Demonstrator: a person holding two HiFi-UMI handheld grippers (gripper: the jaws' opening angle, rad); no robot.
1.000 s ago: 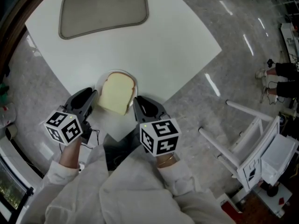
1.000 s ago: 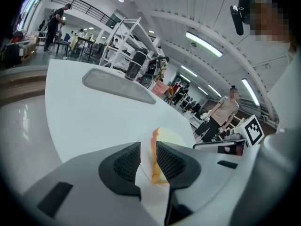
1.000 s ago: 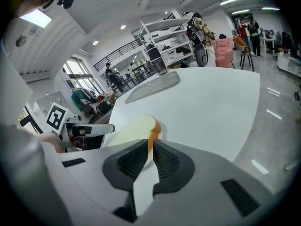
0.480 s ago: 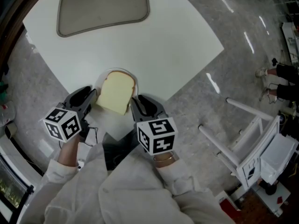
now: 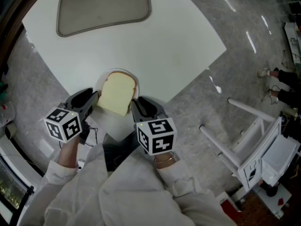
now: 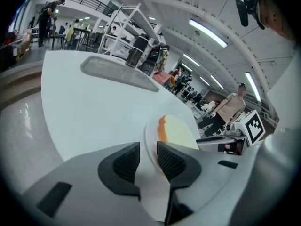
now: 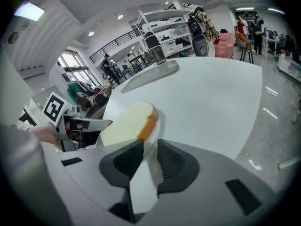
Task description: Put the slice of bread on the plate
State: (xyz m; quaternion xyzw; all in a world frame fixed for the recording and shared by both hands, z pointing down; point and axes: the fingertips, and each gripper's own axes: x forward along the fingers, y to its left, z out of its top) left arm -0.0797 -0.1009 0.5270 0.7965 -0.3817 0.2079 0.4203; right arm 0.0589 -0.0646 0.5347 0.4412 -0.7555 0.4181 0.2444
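A pale slice of bread [image 5: 116, 94] with a brown crust lies on a white plate [image 5: 123, 73] over the near corner of the white table [image 5: 178, 46]. My left gripper [image 5: 94, 99] is shut on the plate's left rim. My right gripper [image 5: 134, 102] is shut on its right rim. In the left gripper view the plate rim [image 6: 151, 138] passes between the jaws of the left gripper [image 6: 148, 160], with the bread [image 6: 178, 131] just beyond. The right gripper view shows the right gripper [image 7: 149, 160] on the plate [image 7: 154, 128], the bread [image 7: 126, 125] ahead. I cannot tell whether the plate rests on the table.
A grey rounded tray [image 5: 103, 6] lies at the table's far side. A white folding frame [image 5: 254, 140] lies on the grey floor to the right. A person's feet [image 5: 275, 81] show at the far right edge. The person's white sleeves fill the bottom.
Almost nothing: both grippers and the plate with the bread have drifted very slightly left in the head view. Both grips stay the same.
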